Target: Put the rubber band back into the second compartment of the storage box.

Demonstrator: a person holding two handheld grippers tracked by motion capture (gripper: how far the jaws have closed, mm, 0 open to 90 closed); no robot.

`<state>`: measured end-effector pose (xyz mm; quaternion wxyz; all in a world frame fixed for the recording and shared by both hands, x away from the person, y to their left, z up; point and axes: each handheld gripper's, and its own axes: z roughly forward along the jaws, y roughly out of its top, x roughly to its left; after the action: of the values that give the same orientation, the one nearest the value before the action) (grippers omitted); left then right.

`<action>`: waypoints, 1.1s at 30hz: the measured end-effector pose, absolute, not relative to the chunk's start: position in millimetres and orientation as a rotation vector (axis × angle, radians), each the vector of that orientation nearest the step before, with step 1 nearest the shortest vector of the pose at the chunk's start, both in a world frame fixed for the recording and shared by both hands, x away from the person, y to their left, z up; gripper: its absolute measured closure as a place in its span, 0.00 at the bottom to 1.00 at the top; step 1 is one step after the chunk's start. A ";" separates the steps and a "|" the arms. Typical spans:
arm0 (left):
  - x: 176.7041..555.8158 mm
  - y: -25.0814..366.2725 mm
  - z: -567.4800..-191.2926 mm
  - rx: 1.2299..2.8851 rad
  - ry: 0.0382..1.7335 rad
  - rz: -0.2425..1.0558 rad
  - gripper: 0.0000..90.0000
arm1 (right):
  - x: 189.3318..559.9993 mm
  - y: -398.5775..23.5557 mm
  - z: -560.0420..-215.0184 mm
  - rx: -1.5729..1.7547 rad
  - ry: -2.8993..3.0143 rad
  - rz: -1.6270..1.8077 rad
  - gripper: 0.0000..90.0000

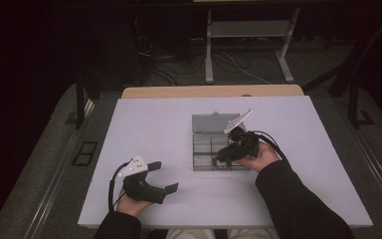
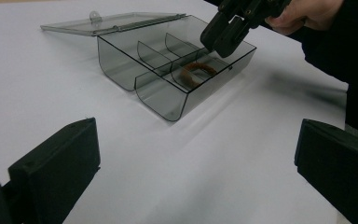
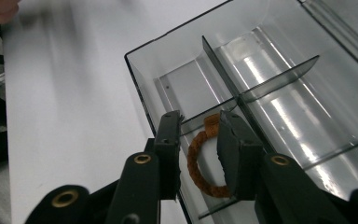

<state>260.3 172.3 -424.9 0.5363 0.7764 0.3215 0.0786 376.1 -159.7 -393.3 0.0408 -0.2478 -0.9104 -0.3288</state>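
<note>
Already down in a near compartment of the smoky clear plastic divider box (image 3: 279,70): braided orange-brown ring (image 3: 200,163), released between the right gripper's (image 3: 199,140) part-spread jaws, left gripper (image 2: 191,154) idling wide, lid unclosed.

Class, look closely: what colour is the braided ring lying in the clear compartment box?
The braided ring is orange-brown; the right gripper view shows it best.

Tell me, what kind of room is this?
Probably a lab or workshop set up for recording hand work. A plain white table holds just a clear divided box with a brown ring inside, a person holds cabled grippers, and loose wires lie under a metal-legged desk behind.
</note>
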 end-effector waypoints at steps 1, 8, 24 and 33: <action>260.3 172.2 -424.9 1.849 0.765 0.187 0.00 | 375.5 -161.3 -392.2 -0.759 -2.788 -1.016 0.73; 260.0 172.1 -425.0 1.849 0.765 0.187 0.00 | 369.1 -173.7 -381.7 -0.819 -2.769 -1.087 0.64; 259.1 171.2 -425.1 1.845 0.766 0.183 0.00 | 345.8 -206.4 -363.1 -0.985 -2.731 -1.204 0.15; 258.4 171.3 -425.3 1.845 0.767 0.182 0.00 | 326.0 -226.6 -365.2 -1.067 -2.728 -1.227 0.00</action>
<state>258.4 171.3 -425.3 0.5378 0.7752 0.3224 0.0765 326.0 -226.6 -365.2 -0.0173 -0.3360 -0.8588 -0.3864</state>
